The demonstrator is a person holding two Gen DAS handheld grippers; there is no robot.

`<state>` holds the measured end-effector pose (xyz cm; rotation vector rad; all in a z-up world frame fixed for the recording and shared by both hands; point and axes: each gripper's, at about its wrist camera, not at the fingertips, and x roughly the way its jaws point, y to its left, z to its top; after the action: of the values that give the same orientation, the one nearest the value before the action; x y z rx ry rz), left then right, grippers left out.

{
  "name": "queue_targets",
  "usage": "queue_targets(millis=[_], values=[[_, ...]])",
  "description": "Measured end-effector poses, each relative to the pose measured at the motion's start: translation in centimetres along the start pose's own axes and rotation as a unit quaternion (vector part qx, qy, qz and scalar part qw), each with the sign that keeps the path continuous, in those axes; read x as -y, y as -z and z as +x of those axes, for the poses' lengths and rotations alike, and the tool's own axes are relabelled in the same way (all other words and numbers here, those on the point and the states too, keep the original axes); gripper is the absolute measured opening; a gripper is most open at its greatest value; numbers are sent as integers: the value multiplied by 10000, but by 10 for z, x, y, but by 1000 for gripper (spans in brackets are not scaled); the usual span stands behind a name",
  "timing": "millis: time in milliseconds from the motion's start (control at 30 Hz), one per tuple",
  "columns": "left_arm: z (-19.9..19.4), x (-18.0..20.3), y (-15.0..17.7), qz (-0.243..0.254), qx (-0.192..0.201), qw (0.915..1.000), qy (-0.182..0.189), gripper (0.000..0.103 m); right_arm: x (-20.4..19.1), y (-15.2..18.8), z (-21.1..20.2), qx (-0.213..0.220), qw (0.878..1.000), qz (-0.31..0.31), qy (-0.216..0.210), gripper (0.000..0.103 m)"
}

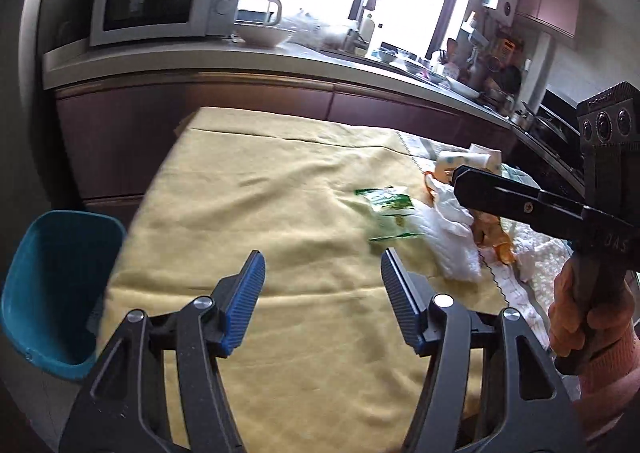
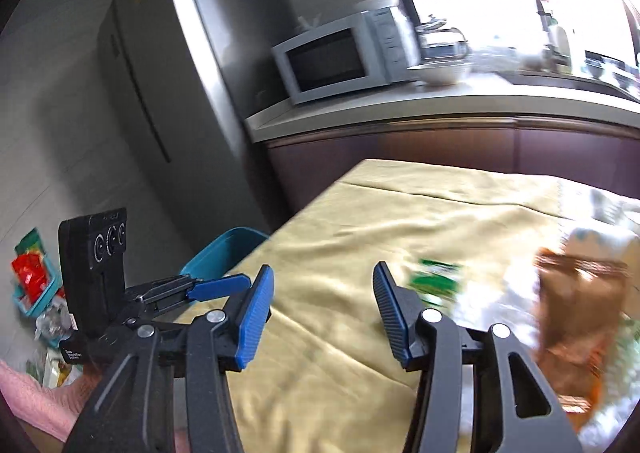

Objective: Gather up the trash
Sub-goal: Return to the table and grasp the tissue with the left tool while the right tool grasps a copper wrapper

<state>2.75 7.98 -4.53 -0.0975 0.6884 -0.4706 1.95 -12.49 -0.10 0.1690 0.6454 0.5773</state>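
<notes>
Your left tongs [image 1: 322, 281] and right tongs [image 2: 323, 291] both gape empty over the yellow-clothed worktop [image 1: 248, 221] — the trash pile [image 1: 432, 225] lies far right, the blue bin [image 1: 52, 285] waiting at the left edge.

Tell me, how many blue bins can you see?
1: the blue bin stands beside the yellow-clothed table's edge, past the left gripper. Others may be hidden.

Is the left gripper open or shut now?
Open. In the left wrist view the left gripper has its blue fingers standing apart, with only the yellow tablecloth between them.
</notes>
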Motion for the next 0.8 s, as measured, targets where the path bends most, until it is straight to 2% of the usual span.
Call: queue_targets(millis=[167, 400, 600, 800], values=[[29, 41, 0, 266, -193, 9994, 127, 61, 42, 19, -32, 135, 9976, 295, 611, 49], [65, 50, -10, 260, -486, 9984, 84, 61, 104, 38, -67, 281, 9875, 851, 1297, 49], [71, 72, -9, 491, -567, 9966, 352, 61, 133, 45, -70, 236, 9825, 1123, 1469, 49], [81, 93, -14, 337, -732, 9914, 1029, 60, 145, 47, -56, 96, 9823, 1207, 1426, 49]])
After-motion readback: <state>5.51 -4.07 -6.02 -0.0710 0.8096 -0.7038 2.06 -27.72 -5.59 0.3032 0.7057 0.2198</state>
